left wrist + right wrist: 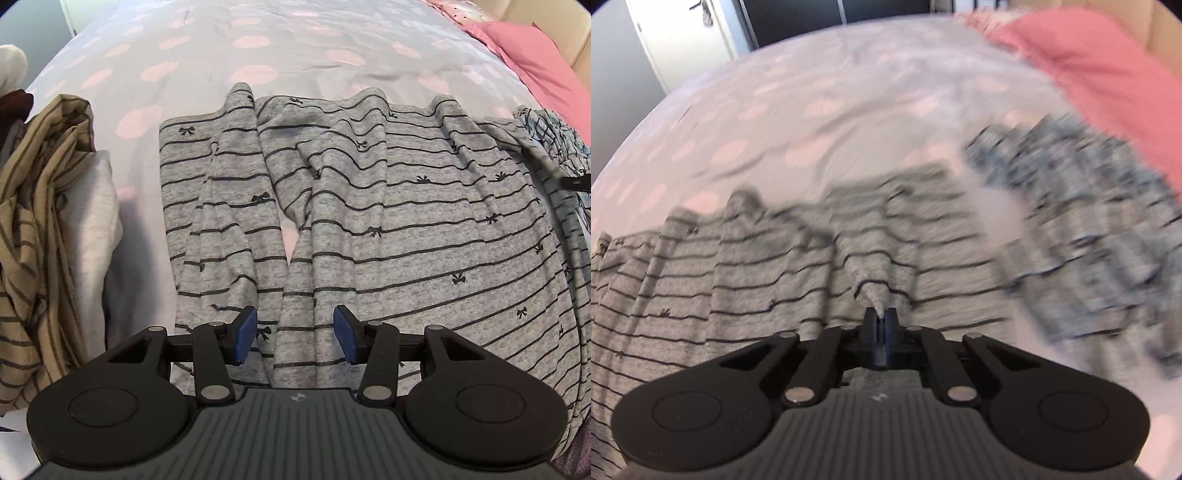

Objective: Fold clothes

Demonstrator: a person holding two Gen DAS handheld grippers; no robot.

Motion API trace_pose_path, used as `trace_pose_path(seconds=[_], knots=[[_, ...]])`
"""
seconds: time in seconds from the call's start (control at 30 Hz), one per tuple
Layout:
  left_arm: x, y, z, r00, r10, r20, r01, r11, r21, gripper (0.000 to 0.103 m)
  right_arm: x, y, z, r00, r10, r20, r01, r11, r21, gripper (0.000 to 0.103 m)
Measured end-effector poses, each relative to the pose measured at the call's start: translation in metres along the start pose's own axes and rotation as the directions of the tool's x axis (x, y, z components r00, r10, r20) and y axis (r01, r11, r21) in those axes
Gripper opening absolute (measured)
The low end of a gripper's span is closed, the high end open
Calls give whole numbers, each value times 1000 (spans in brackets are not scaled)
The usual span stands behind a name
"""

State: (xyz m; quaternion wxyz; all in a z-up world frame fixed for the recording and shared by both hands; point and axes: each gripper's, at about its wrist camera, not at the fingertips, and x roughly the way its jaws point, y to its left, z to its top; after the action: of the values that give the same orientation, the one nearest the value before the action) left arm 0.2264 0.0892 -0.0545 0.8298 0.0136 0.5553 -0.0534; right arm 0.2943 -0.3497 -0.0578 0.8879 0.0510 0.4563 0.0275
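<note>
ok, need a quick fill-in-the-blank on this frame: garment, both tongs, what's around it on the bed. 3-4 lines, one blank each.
1. The right tongs are shut on a pinch of the grey ____ garment.
2. The left tongs stand ____ above that garment.
3. The bed cover is printed with pink ____.
4. The pillow at the bed's far corner is ____.

Missing words: striped; open; dots; pink

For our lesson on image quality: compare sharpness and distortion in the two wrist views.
Left wrist view: sharp; the stripes and bows on the grey striped garment read clearly, though the fisheye bows the polka-dot bedspread. Right wrist view: motion-smeared, above all the blue checked garment; only the right gripper, pinching a grey fold, stays crisp.
</note>
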Motion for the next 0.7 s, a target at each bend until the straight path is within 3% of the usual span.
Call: trace_pose_path(seconds=[0.2, 0.37, 0.53, 0.6, 0.7], knots=[[-5, -5, -3, 1000, -4, 23, 4, 1000, 26, 44, -66, -70, -11, 982, -149, 119, 131, 981, 144, 4], [-6, -5, -9, 999, 37, 31, -39, 998, 46, 44, -122, -140, -36, 933, -315, 172, 255, 920, 298, 4], [-5, 7, -17, 997, 79, 15, -80, 997, 20, 44, -162, -210, -72, 881, -462, 100, 370, 805, 463, 4], [-4, 11, -19, 996, 89, 10, -89, 996, 16, 43, -170, -236, -91, 877, -478, 41, 387, 756, 528, 4], [-1, 15, -23, 995, 95, 6, -95, 995, 23, 44, -164, -262, -116, 886, -462, -44, 402, 716, 571, 4]])
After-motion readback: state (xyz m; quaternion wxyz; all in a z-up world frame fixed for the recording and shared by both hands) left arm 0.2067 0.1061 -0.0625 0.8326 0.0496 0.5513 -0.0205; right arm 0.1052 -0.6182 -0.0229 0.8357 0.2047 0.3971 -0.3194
